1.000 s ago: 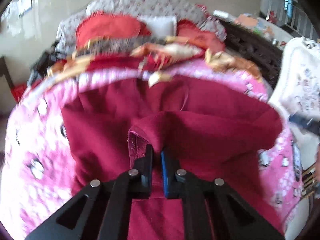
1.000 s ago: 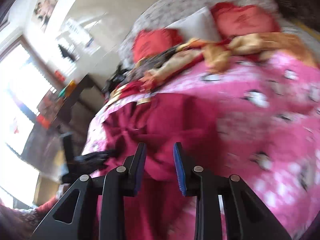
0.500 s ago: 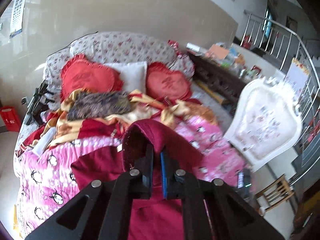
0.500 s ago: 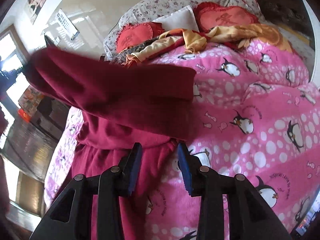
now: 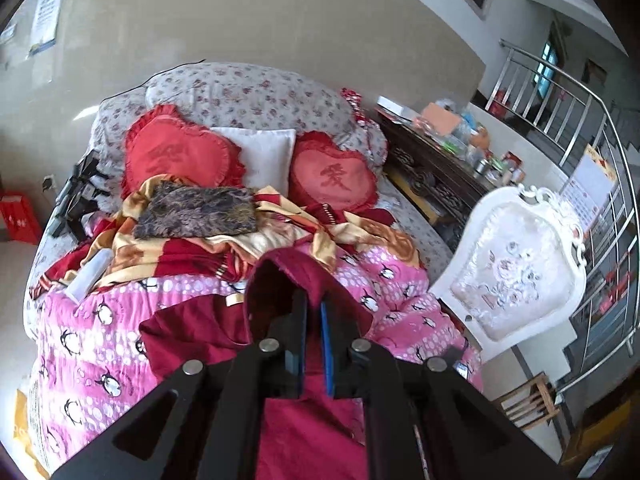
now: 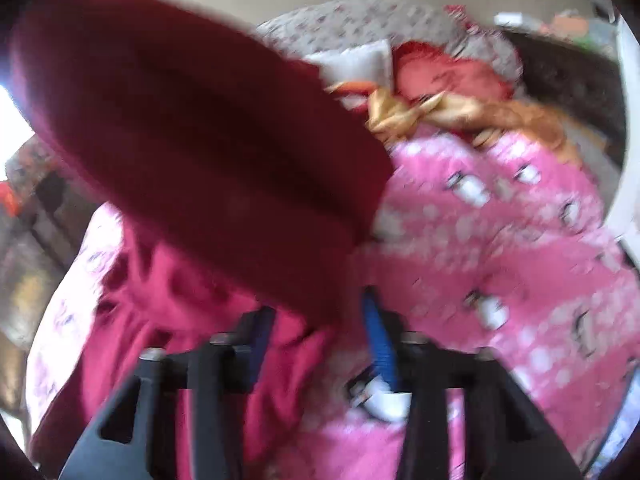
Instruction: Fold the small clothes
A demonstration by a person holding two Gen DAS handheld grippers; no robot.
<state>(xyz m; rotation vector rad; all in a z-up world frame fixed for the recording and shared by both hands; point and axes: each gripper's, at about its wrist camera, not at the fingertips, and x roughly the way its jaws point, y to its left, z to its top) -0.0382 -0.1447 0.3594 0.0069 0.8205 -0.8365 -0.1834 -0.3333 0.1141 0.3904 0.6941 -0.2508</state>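
Note:
A dark red garment (image 5: 188, 332) lies on a pink penguin blanket (image 5: 92, 344) on the bed. My left gripper (image 5: 313, 300) is shut on a fold of the garment and holds it lifted above the bed. In the blurred right wrist view the lifted red cloth (image 6: 192, 136) hangs across the upper left, in front of my right gripper (image 6: 320, 320). The right gripper's jaws stand apart; the cloth's lower edge hides the gap between them, and I cannot tell if it touches them.
Two red heart cushions (image 5: 176, 156) and a white pillow (image 5: 264, 156) lie at the headboard, with a red and gold quilt (image 5: 192, 240). A white chair (image 5: 516, 276) stands right of the bed, beside a dark cluttered sideboard (image 5: 440, 160) and a stair railing (image 5: 600, 160).
The left gripper has raised the pinched fold well above the bed. The lifted cloth has swung closer to the right gripper, now covering much of its view.

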